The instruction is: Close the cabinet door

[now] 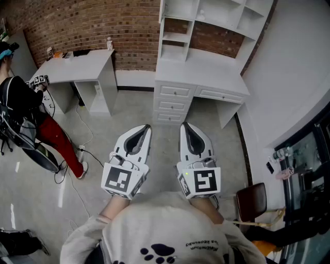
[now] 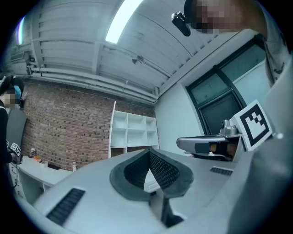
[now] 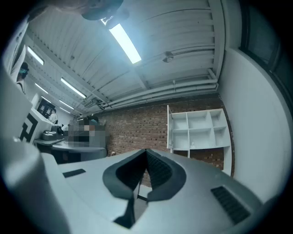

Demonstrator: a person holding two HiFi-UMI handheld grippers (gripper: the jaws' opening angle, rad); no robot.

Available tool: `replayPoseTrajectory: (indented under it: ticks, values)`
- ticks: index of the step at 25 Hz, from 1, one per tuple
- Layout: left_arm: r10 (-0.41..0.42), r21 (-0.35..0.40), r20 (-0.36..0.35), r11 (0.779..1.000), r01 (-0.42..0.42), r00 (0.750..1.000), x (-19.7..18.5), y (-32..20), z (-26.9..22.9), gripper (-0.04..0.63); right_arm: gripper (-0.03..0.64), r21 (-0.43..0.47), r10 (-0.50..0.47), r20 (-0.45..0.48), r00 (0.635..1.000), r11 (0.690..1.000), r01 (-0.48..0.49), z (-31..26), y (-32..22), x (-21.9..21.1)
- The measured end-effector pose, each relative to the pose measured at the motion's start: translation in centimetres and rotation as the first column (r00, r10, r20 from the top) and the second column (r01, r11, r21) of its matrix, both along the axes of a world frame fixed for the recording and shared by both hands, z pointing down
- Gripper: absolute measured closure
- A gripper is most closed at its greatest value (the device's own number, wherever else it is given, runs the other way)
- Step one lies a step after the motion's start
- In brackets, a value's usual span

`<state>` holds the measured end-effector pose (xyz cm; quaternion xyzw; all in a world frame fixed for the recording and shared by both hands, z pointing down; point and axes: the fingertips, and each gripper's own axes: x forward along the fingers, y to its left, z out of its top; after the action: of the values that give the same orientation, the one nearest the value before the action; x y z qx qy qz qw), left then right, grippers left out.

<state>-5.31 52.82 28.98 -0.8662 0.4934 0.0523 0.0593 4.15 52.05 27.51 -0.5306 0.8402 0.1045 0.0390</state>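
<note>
A white shelf unit (image 1: 216,15) stands on a white desk with drawers (image 1: 175,98) against the brick wall, a few steps ahead of me. Along the unit's left side a thin white door panel (image 3: 170,128) juts out toward the room, seen edge-on. Both grippers hover side by side above the floor, well short of the desk, pointing at it. The jaws of my left gripper (image 1: 148,127) meet at the tips, with nothing between them (image 2: 149,151). My right gripper (image 1: 183,125) is likewise shut and empty (image 3: 146,151).
A second white desk (image 1: 77,69) stands to the left, with a person in a black top and red trousers (image 1: 31,113) beside it. Cables (image 1: 77,149) trail over the floor there. A brown chair (image 1: 251,201) and dark glass panels (image 1: 309,170) are on my right.
</note>
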Motion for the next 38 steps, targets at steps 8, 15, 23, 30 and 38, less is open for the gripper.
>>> replayPoseTrajectory:
  ticks: [8,15,23,30,38]
  values:
    - [0.006,0.020,0.012,1.000,-0.006,1.000,1.1,-0.3,-0.4,0.588,0.607,0.010,-0.009,0.004,1.000,1.000,0.009,-0.1,-0.4,1.0]
    - [0.014,0.027,0.029,1.000,-0.014,0.999,1.9,-0.7,-0.7,0.589,0.606,-0.002,-0.025,0.043,0.999,1.000,0.025,0.0,-0.8,1.6]
    - [0.024,-0.007,-0.002,1.000,-0.024,1.000,1.3,-2.8,0.7,0.589,0.606,-0.039,-0.045,0.049,0.998,0.998,0.047,1.2,-2.4,1.2]
    - [0.042,-0.021,-0.038,0.999,-0.043,0.998,0.3,-7.2,1.6,0.589,0.606,-0.038,-0.029,0.029,0.999,0.999,0.030,1.8,-6.4,0.7]
    - [0.099,-0.029,-0.052,0.995,-0.100,0.994,-1.0,-15.2,1.9,0.588,0.606,-0.061,-0.027,0.022,0.999,0.998,0.028,2.1,-14.6,-1.6]
